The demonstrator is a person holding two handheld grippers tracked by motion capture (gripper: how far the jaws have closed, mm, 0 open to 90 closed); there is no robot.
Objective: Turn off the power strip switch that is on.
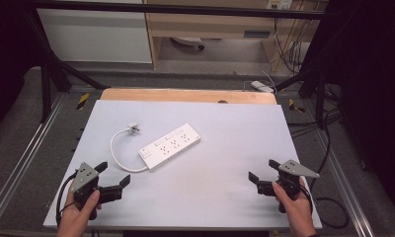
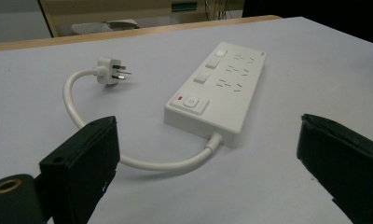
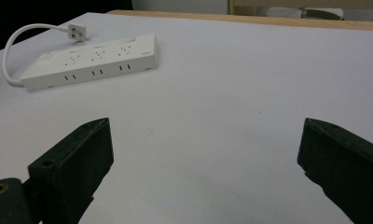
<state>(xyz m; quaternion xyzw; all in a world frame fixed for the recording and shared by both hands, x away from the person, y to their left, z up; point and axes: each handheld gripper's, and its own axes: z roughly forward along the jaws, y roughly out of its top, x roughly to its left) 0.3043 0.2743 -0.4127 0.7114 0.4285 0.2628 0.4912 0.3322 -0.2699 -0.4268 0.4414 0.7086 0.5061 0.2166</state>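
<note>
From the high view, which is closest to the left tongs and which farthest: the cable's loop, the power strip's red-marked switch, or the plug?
1. Cable loop: nearest, just beyond the left tongs, slightly right.
2. Power strip's switch: next, at the strip's near end, farther right.
3. Plug: farthest, toward the table's back.

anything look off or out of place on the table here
Nothing stands out. The white plastic power strip lies flat and diagonal on the pale table top, its short white cord looping round to the unplugged plug. No damage or spill shows. Both grippers are open, apart from it.
</note>
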